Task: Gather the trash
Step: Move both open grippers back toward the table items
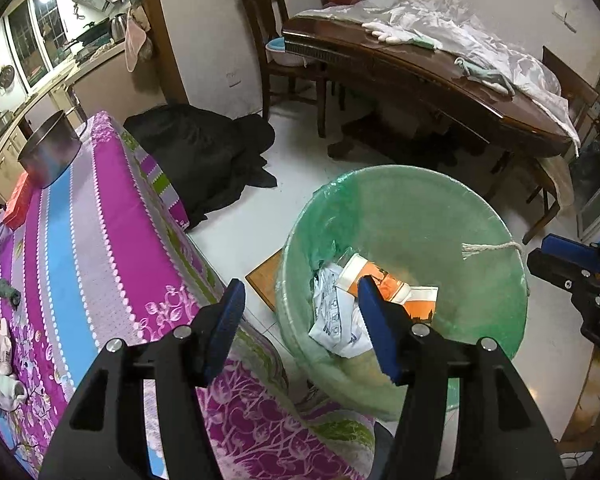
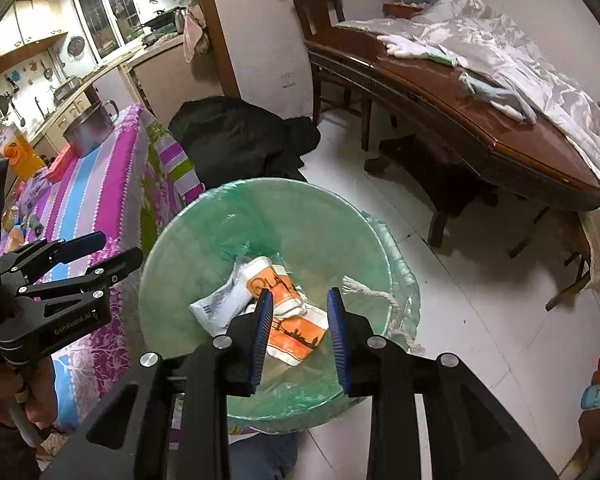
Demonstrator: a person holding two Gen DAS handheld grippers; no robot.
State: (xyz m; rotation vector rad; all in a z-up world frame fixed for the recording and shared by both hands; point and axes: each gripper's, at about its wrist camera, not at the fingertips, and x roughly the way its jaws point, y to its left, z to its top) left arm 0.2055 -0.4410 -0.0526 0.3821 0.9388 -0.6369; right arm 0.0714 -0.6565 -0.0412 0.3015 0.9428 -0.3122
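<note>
Your left gripper (image 1: 300,312): jaws apart, empty, above bin's near rim | your right gripper (image 2: 300,316): jaws apart, empty, over bin | one green-lined bin (image 1: 440,192) on floor beside striped table (image 1: 80,220) | in bin: one orange-white cup (image 2: 268,280), one white wrapper (image 2: 216,308), one rope end (image 2: 360,286)

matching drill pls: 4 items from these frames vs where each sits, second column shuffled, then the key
1. metal pot
2. orange-and-white wrapper
3. white gloves
4. black cloth heap

A. on the floor by the wall
B. on the pink floral tablecloth
C. inside the green-lined bin
D. on the brown wooden table

Pairs: 1-B, 2-C, 3-D, 4-A
</note>
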